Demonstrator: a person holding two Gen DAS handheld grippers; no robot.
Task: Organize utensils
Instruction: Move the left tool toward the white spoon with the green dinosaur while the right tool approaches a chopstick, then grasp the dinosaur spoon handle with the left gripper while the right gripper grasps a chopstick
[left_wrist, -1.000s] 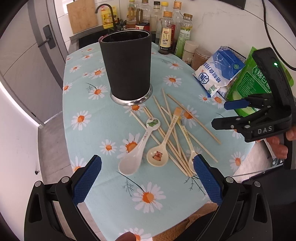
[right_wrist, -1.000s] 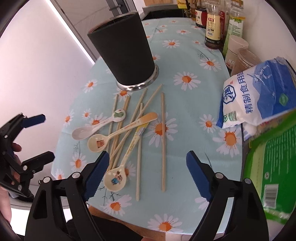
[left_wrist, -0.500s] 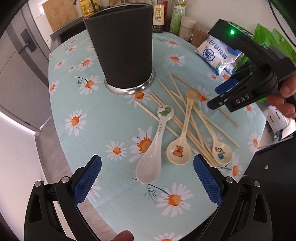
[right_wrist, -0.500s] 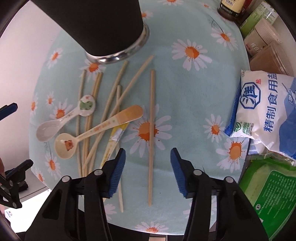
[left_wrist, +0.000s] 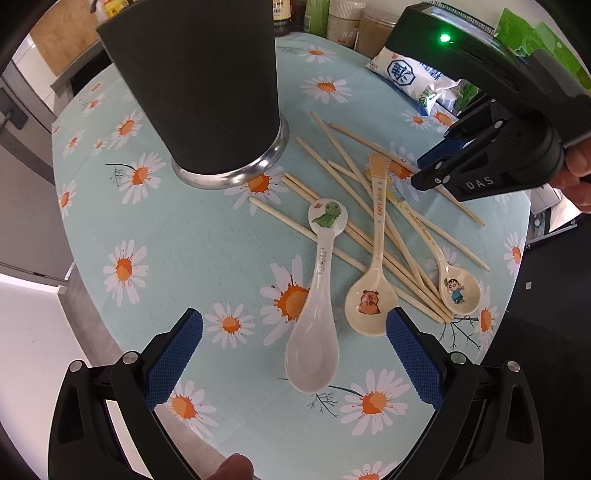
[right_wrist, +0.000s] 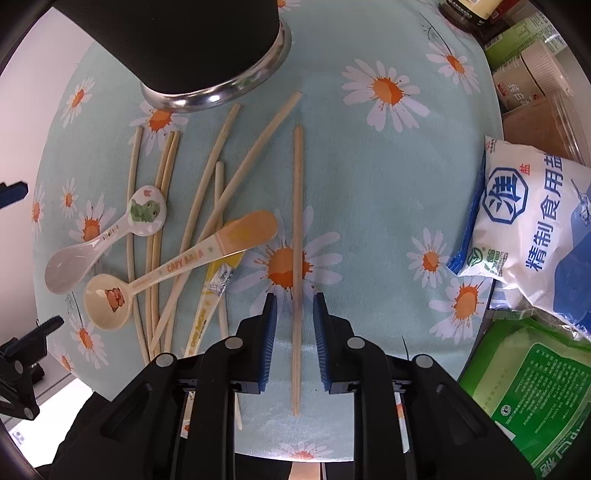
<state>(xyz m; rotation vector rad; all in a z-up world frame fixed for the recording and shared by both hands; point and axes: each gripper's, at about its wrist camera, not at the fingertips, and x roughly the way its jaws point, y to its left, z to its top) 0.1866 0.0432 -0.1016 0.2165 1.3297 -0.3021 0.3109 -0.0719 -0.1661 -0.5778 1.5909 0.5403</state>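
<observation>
A black utensil holder (left_wrist: 199, 81) with a metal base stands on the daisy tablecloth (left_wrist: 207, 243); it also shows in the right wrist view (right_wrist: 192, 40). Several wooden chopsticks (left_wrist: 354, 206) and three spoons lie beside it: a white dinosaur spoon (left_wrist: 317, 306), a cream capybara spoon (left_wrist: 373, 291) and a small cartoon spoon (left_wrist: 456, 284). My left gripper (left_wrist: 293, 358) is open, low over the white spoon's bowl. My right gripper (right_wrist: 294, 328) is partly closed, its pads (right_wrist: 269, 332) straddling a single chopstick (right_wrist: 297, 229) without touching it.
A white salt bag (right_wrist: 535, 229) and a green packet (right_wrist: 524, 391) lie at the right. Bottles and jars (left_wrist: 343, 26) stand behind the holder. The table edge runs close below both grippers.
Both grippers have moved down and closer to the table. The right gripper's jaws have narrowed around the lone chopstick. The left gripper has come over the white spoon.
</observation>
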